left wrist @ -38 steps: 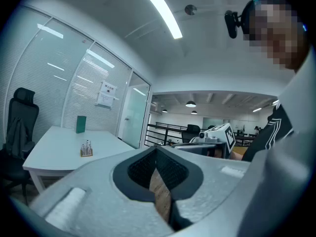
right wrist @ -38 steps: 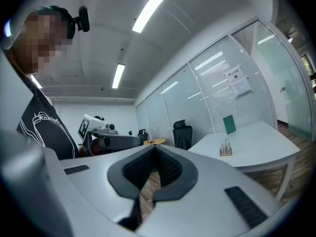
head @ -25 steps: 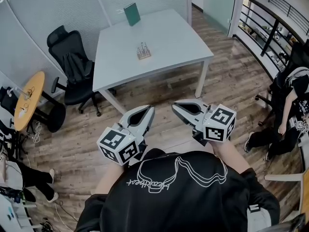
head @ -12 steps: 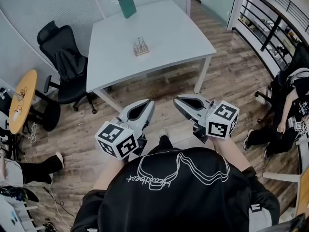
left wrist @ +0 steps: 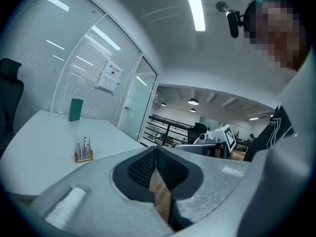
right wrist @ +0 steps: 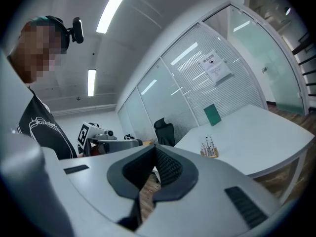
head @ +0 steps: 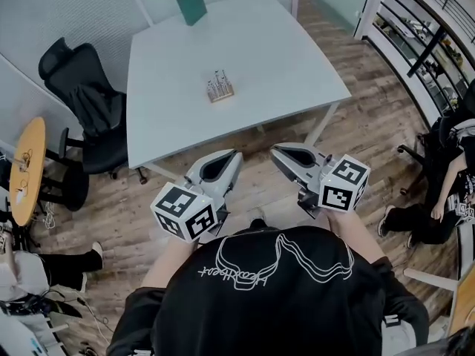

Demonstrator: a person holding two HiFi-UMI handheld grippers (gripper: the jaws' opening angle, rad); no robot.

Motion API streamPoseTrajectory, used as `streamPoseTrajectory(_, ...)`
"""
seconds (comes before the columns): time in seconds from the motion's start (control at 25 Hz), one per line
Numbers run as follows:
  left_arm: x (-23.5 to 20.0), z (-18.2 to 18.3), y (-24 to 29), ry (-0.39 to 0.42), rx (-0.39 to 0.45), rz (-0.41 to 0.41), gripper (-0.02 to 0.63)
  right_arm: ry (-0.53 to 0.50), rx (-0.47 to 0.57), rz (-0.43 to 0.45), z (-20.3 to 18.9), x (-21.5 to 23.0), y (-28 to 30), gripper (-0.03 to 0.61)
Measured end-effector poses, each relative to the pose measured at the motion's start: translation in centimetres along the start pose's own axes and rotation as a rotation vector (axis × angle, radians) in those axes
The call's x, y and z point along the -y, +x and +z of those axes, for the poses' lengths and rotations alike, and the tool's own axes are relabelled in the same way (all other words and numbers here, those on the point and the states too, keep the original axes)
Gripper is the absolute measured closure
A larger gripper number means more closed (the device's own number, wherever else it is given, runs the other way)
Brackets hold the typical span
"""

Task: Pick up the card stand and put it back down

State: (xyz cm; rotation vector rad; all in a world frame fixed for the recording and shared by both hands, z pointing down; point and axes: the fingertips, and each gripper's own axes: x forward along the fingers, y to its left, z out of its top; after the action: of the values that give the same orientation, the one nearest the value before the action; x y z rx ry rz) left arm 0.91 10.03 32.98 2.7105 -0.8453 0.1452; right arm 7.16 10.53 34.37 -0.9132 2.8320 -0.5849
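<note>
Both are hanging shut and empty, left gripper (head: 234, 156) and right gripper (head: 278, 152), well short of the table (head: 297, 65). The card stand (head: 220, 87) is sitting untouched near its middle, so I'm judging nothing done yet.

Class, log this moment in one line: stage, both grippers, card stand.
stage: pre-grasp | left gripper: shut, empty | right gripper: shut, empty | card stand: upright on white table, untouched
</note>
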Motion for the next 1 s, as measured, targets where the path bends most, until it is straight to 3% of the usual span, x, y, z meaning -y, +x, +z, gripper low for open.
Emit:
streamPoseTrajectory(0.36,-10.8,1.2,2.7,-0.016,0.019,-0.024,0.598,-0.033,-0.056,-0.061,1.6,6.8,8.2,0.569)
streamPoseTrajectory(0.56,-15.0,-0.4,2.8,-0.072,0.010,0.023,0.593,-0.033,-0.099,-0.091,0.5,9.1,9.8,0.569)
streamPoseTrajectory(0.68,-17.0,-1.0,2.6,-0.116,0.009,0.047,0.521,-0.030,-0.120,-0.094,0.3,10.2,10.7,0.569)
streamPoseTrajectory(1.0,-22.1,-2.3,4.2,-0.137,-0.031,0.134,0.455,-0.018,-0.168,-0.071,0.0,15.0,14.1,0.539)
